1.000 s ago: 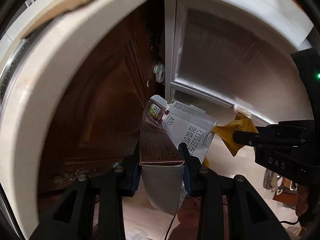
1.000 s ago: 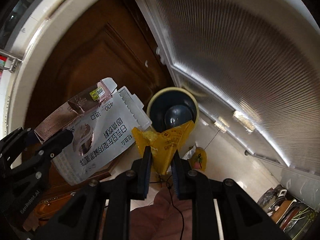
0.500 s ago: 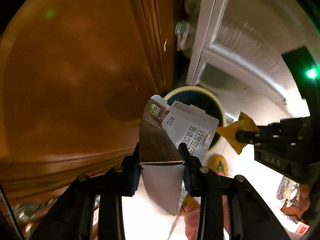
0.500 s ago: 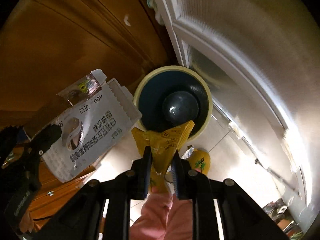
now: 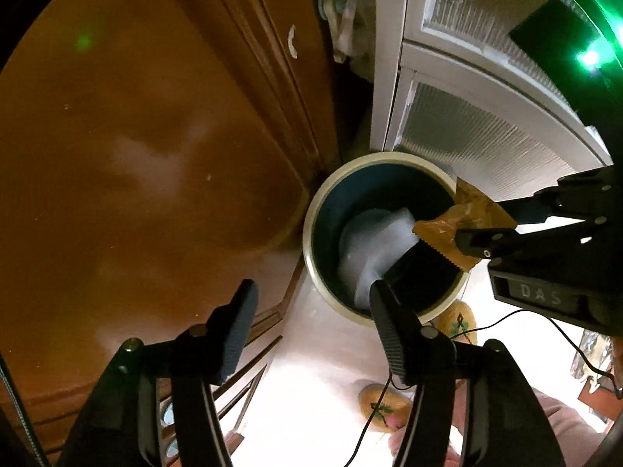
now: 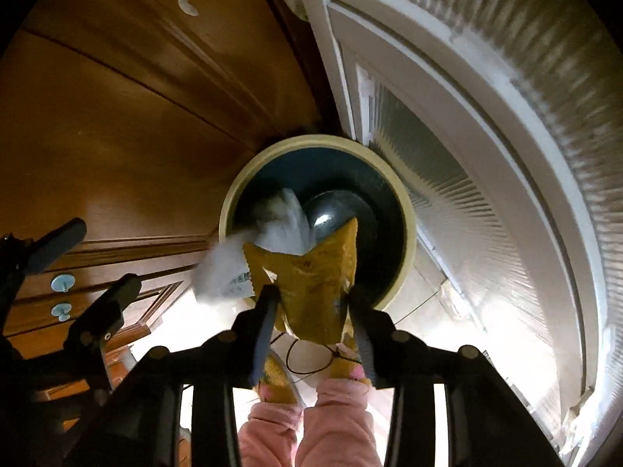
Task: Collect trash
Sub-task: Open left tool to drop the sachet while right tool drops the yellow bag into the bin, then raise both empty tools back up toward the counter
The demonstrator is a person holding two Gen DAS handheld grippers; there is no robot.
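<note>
1. Below the left gripper [image 5: 311, 303], jaws spread and holding nothing, one cream-rimmed bin [image 5: 311, 210] sits in the corner between wooden door [image 5: 155, 136] and white glass door [image 5: 486, 132]. One blurred white packet [image 5: 370, 241] lies inside the bin; right gripper [image 5: 467, 229] pinches one yellow wrapper [image 5: 463, 214] over the rim.
2. Over the bin [image 6: 233, 202], right gripper [image 6: 311, 295] grips the yellow wrapper [image 6: 311, 284], which partly blocks the opening; white packet [image 6: 249, 257] blurred at the rim; two slippers [image 6: 276, 379] below.
</note>
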